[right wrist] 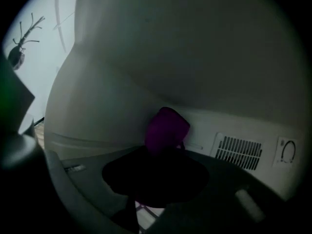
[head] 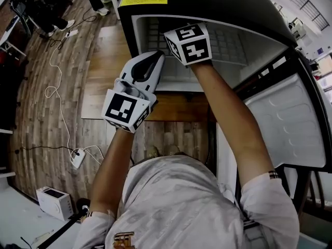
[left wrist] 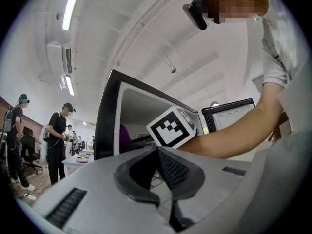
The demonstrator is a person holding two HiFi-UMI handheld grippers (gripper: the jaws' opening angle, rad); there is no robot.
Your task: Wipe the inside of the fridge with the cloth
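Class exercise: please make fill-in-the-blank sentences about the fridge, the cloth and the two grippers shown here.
1. The cloth clamped in the right gripper is ____ in colour.
2. The right gripper reaches ____ the fridge.
3. The left gripper, jaws together, holds ____.
4. The fridge door stands ____.

Missing words: purple; inside; nothing; open.
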